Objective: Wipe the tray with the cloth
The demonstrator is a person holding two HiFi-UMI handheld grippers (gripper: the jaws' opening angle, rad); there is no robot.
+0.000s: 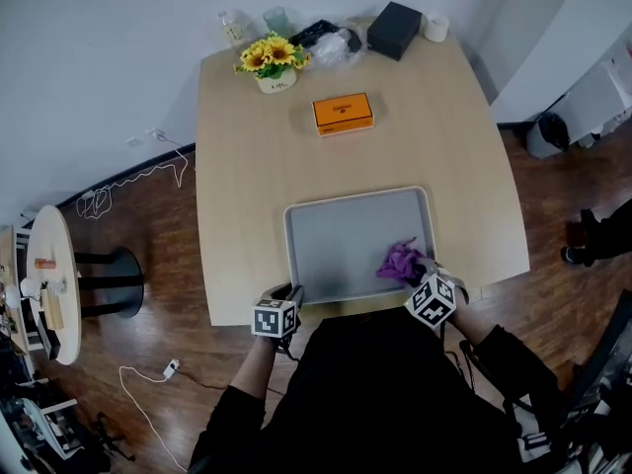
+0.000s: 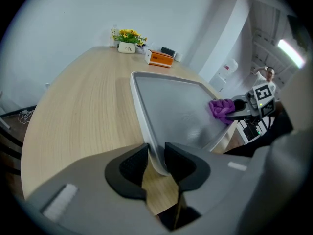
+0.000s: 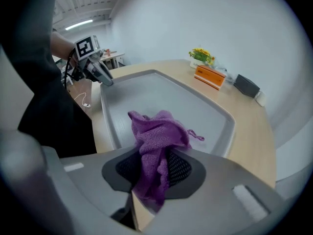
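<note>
Most tray [image 1: 346, 235] floor lies bare; left gripper [image 2: 156, 161] pinches near rim.

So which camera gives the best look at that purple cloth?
The right gripper view: the cloth sits large and central, weave visible, pinched in the right gripper. The head view shows a small purple bunch in the tray's near right corner; the left gripper view shows it small, across the tray.

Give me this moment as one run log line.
left gripper: shut on tray rim, near-left corner | right gripper: shut on purple cloth | cloth position: over tray's near-right part
</note>
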